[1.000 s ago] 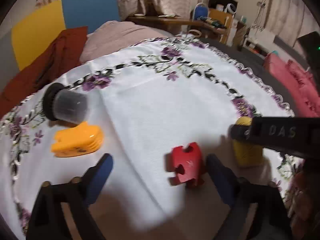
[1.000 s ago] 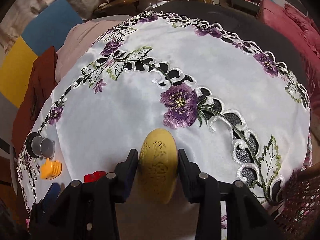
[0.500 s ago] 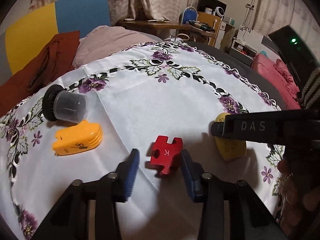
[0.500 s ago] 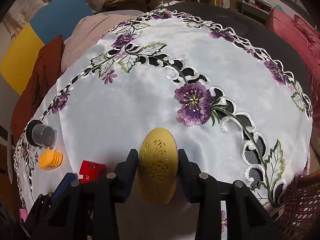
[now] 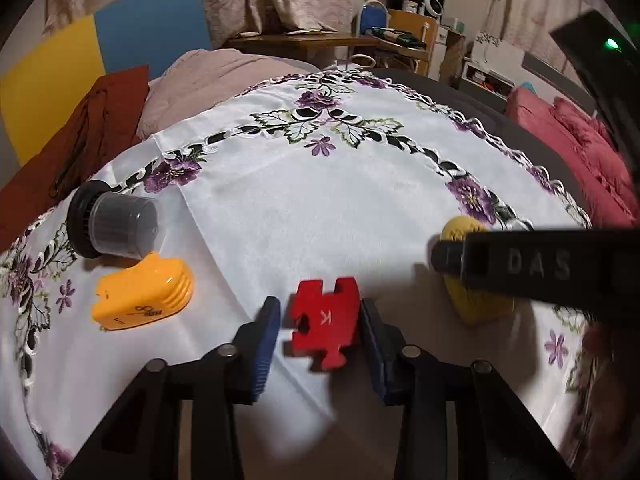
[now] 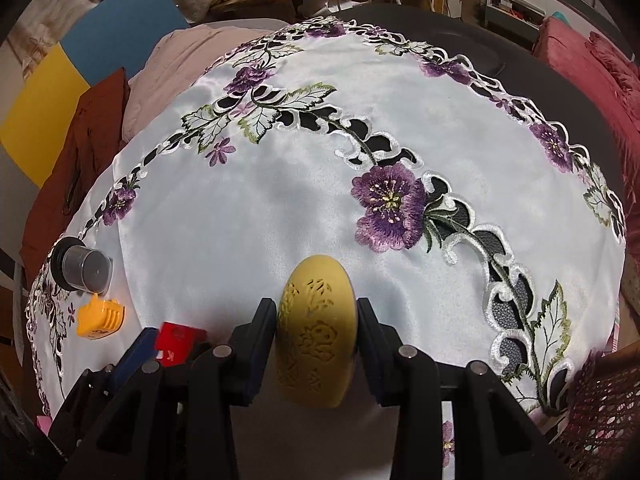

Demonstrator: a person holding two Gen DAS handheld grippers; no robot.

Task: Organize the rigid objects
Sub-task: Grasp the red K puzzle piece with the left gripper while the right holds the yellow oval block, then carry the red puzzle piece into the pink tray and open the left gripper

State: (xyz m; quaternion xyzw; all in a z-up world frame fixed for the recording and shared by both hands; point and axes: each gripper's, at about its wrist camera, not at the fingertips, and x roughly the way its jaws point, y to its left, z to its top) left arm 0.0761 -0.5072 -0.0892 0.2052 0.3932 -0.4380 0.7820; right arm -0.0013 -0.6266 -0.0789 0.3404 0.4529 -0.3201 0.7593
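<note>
On the white embroidered tablecloth with purple flowers (image 5: 320, 216), we find four rigid items and both tools engaged. We judge the task to be at an early stage: nothing shows a finished grouping, and no bin or tray is visible to receive the pieces.

We note the left gripper (image 5: 320, 330) with its jaws closing around the red jigsaw-shaped block marked with a letter K (image 5: 325, 320). The right-hand blue pad (image 5: 370, 340) sits against the block's edge, while a narrow gap shows at the other side, so we do not yet count this as a firm hold. The block lies low over the cloth; we cannot tell whether it is resting on it or just clear of it.

We note the right gripper (image 6: 316, 338) closed on the yellow oval carved plastic piece (image 6: 316, 328), pads pressing both flanks. It appears held at or close to the cloth near the front edge.

Unhandled items remain at the left: the orange ridged plastic clip-like piece (image 5: 142, 298) and, touching it from behind, the clear cylindrical container with a black cap, lying on its side (image 5: 116, 226).

As to obstructions, the central cloth is free. The two grippers work near one another, and the right tool's black body crosses the left camera's view, so we flag a risk of contact between them. Cushions and a rust-red garment (image 5: 72, 148) lie beyond the table edge, well apart.
</note>
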